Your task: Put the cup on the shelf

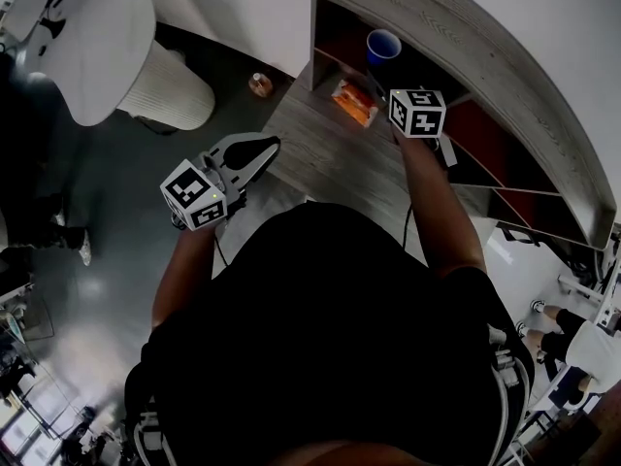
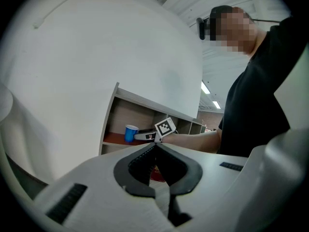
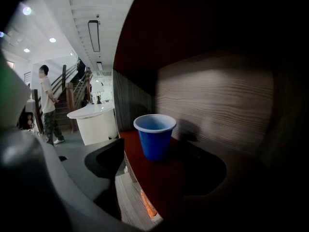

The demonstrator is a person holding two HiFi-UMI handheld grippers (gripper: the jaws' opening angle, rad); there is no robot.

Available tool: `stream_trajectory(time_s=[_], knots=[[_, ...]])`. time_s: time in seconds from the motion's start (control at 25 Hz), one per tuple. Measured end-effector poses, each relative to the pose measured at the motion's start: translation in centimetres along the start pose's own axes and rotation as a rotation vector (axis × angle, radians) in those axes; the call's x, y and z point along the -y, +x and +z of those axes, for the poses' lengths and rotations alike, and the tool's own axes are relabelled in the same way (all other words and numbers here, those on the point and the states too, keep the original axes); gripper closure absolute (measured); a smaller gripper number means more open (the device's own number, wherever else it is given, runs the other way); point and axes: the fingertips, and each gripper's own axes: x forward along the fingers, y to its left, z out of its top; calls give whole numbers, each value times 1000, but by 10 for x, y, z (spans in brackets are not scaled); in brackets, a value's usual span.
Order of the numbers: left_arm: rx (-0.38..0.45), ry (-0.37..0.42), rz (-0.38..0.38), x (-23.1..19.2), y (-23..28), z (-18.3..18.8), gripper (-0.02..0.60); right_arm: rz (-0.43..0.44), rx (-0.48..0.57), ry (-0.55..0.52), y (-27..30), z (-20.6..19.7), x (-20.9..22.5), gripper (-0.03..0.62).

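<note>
The blue cup (image 1: 383, 47) (image 3: 154, 135) stands upright on the red-brown board of the shelf (image 3: 166, 190), in a compartment with a wood-grain back wall. My right gripper (image 3: 159, 166) (image 1: 378, 81) is open just in front of the cup; its jaws are spread wide and nothing is between them. The cup sits a little beyond the jaw tips and apart from them. My left gripper (image 1: 270, 147) (image 2: 155, 147) is shut and empty, held back to the left of the shelf unit (image 1: 437, 27). The left gripper view also shows the cup (image 2: 130, 133).
An orange packet (image 1: 354, 102) lies on the lower wooden board under the cup's compartment. A white rounded counter (image 1: 107, 42) (image 3: 94, 122) stands on the dark floor to the left. A person (image 3: 48, 105) stands near stairs in the distance.
</note>
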Motion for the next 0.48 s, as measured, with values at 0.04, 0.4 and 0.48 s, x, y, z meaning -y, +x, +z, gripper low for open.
stream_trajectory(time_s=[0.04,0.4,0.48], knots=[[1,1,-5,1,-1,-2,565,0,3,-2,-3,0,-1,237],[15,8,-26,15,-9,0,565,24,32,-15,-28,6,-22,398],[21,4,-26,17,-13,0,565,29,42,-13,-33,7,-27,432]])
